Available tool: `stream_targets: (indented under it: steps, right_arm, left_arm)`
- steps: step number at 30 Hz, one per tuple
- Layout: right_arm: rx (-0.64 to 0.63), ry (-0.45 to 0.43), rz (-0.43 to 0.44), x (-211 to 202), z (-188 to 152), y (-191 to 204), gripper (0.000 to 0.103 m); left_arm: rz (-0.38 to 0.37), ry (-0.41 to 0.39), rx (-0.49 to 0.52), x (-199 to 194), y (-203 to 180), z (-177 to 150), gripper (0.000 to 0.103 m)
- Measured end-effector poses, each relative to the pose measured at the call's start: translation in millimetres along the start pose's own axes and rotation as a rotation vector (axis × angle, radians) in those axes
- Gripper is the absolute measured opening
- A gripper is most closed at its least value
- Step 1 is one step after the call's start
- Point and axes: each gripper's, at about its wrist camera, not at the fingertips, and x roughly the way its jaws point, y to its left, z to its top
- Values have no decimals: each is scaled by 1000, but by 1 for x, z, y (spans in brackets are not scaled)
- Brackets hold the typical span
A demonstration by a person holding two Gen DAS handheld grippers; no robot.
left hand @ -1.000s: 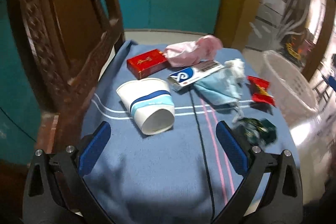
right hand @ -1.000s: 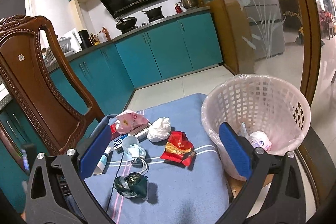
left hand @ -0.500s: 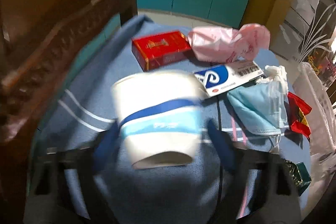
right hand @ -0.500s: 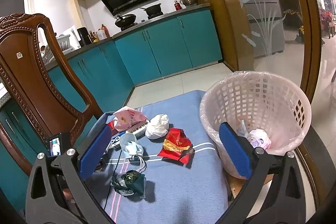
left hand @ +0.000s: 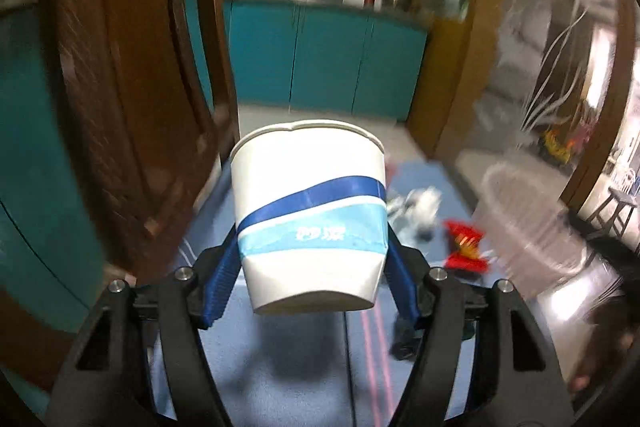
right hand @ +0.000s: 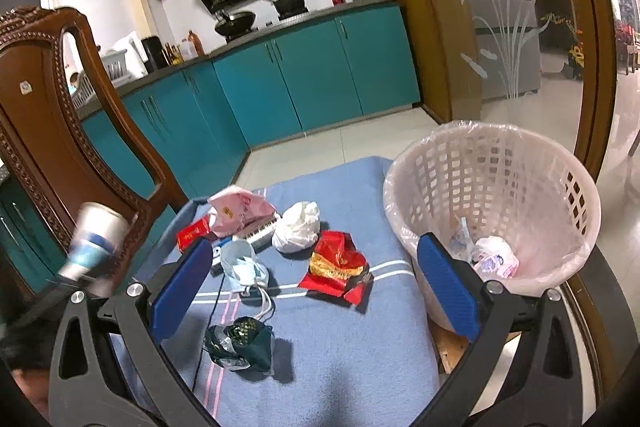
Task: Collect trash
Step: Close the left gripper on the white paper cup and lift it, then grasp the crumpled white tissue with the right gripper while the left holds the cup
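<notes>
Clearly the left gripper [left hand: 312, 279] has its jaws clenched on the white paper cup with a dark and light blue band [left hand: 310, 215], squeezing it across the lower body so the wide rim tips away and the base faces the camera; in the right wrist view the same cup [right hand: 94, 241] hangs in the air, well to the left of the white latticed plastic basket lined with a clear bag [right hand: 496, 187], probably lifted clear so it can be carried across the litter to that basket. The right gripper [right hand: 316, 291] waits with its jaws released and nothing between them, hovering near the basket. On the blue striped blanket [right hand: 344, 355] covering the bench, left of the basket, lie a red and gold foil wrapper [right hand: 336, 267], a crumpled white tissue [right hand: 298, 227], a light blue face mask [right hand: 242, 267], a dark green crumpled wrapper [right hand: 240, 343], a pink plastic bag [right hand: 236, 211] and a red carton [right hand: 192, 233]. Some wrappers already sit inside the basket, so collection seems partly done.
</notes>
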Motion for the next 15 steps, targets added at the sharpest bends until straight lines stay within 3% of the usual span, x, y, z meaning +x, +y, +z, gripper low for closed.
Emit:
stream_targets:
  steps: [2,7,13,14,15]
  right_arm:
    - [-13,29,-13,11,1,5,100]
    - [-39,158,-69,74,17,22,99]
    - [-77,374,-118,181,34,45,70]
    - [-77,417,-128,198,32,46,63]
    - [-74,458,-132,210,29,46,47]
  left_arm:
    - [21,-94,24,-25,-2,2,66]
    - [39,-201,65,-38,-4,5,66]
    - [29,-222,18,-44,14,13,66]
    - [31,-219,13,-40,19,15,66]
    - [30,-218,8,-40,22,16,66]
